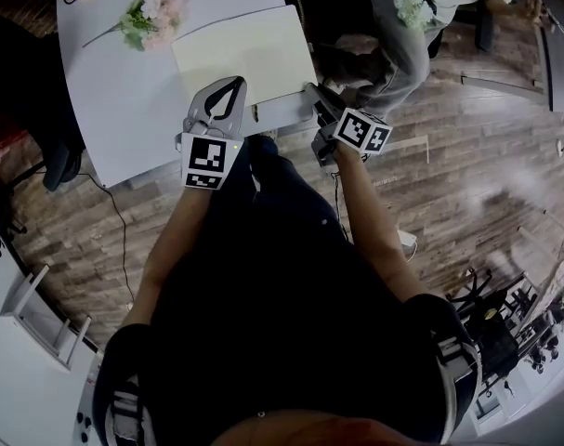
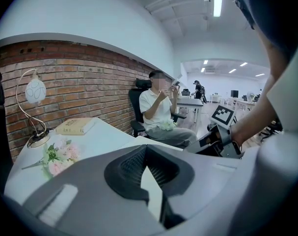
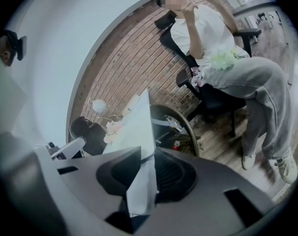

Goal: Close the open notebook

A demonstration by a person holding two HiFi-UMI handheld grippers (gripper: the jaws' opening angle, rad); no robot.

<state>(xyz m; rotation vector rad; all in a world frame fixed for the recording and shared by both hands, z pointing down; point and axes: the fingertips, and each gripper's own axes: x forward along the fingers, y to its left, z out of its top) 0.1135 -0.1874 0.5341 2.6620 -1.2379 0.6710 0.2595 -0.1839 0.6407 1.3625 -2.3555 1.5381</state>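
Office room, wood-plank floor [image 1: 449, 184], brick wall [image 2: 80, 87] behind a white surface [image 1: 124, 91]. Seated person [image 2: 161, 112] in a dark office chair [image 2: 135, 102] just off the surface's far right corner, pale bouquet [image 2: 166, 125] on the lap.

Notebook [image 1: 244, 52] lies open and flat, cream pages up, on the near right part of the surface. Its right edge sits about at the surface's right edge.

Containers: one candidate only. It's a round-rimmed, basket-like thing [image 3: 190, 129] on the floor beside the surface, seen in the right gripper view. Small clutter inside, one bit red, too small to identify.

Far end of the surface: closed yellowish book [image 2: 76, 126], with a globe lamp [image 2: 35, 91] on a curly stand to its left. Pink-and-white flower bunch [image 1: 153, 12] lies nearer, just beyond the notebook's far left corner.

Left claw [image 1: 236, 82]: clenched, tips together over the notebook's near edge. White shows through the gap behind the tips. Can't tell whether a page is pinched.

Right claw [image 1: 311, 89]: held on its side at the notebook's near right corner. Jaws are partly apart with the notebook's edge running between them. No clear squeeze on it, so I read it as released.
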